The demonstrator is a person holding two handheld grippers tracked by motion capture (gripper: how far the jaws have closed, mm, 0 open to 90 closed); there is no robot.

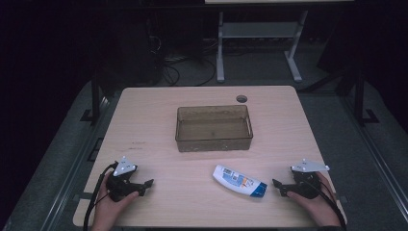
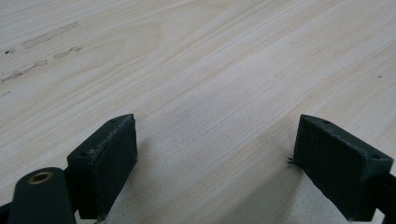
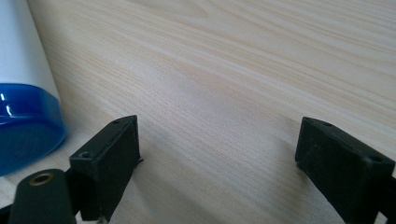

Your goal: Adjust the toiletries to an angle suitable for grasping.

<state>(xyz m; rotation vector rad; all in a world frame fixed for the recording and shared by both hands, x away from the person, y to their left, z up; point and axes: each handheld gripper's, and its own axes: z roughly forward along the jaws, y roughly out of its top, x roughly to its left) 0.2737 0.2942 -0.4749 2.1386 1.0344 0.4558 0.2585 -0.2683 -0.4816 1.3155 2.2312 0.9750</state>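
1. High view: the white bottle point(image 1: 239, 180) with a blue cap lies flat on the surface point(image 1: 159, 120), near the front edge, well short of the empty clear bin point(image 1: 214, 128). Judging by this, nothing is done yet; the pick and any placing remain. The left gripper point(image 1: 146, 185) and right gripper point(image 1: 278, 186) rest apart, with open room between.
2. Left gripper view: jaws spread over bare wood.
3. Right gripper view: jaws spread, empty; the bottle's cap point(image 3: 25, 126) sits just beside one jaw

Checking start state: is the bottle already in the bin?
No, the bottle lies on its side on the table, in front of the empty bin.
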